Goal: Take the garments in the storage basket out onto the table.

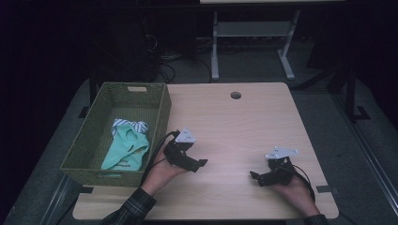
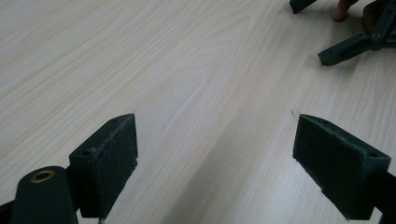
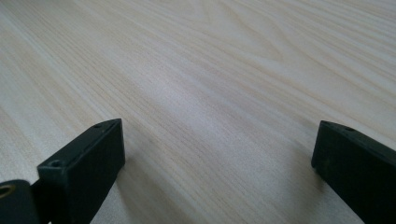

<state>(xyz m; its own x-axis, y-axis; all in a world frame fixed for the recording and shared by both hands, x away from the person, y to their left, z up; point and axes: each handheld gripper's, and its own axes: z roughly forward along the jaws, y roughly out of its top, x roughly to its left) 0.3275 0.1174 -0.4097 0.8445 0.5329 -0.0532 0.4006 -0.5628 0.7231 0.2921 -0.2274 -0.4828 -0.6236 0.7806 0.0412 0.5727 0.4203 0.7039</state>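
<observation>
Resting low over the near part of the desk (image 1: 234, 126), the left hand-held gripper (image 1: 196, 164) sits just right of the green woven basket (image 1: 159, 117), and its jaws point right, toward the middle of the wood. Its own view has both black padded jaws spread wide apart, bare pale wood grain between them and nothing in their grasp. At the far right of that same view, parts of the right hand-held gripper (image 2: 355, 44) and a fingertip of the hand holding it show low on the desk.

The right hand-held gripper (image 1: 257, 178) lies near the right front edge, well apart from the left one, jaws turned left. Its own view shows its two black jaws standing wide apart too, with only wood between them.

The basket stands on the near left corner of the desk, its long side running from near to far. Inside it, toward the near end, lies a mint-green garment (image 1: 126, 149), crumpled, with a striped white-and-dark cloth (image 1: 133, 125) touching its far edge. Both pieces are inside the basket walls, left of the left hand-held gripper and separated from it by the basket's right wall. A plaid sleeve (image 1: 133, 208) comes in at the near edge behind the left hand.
</observation>
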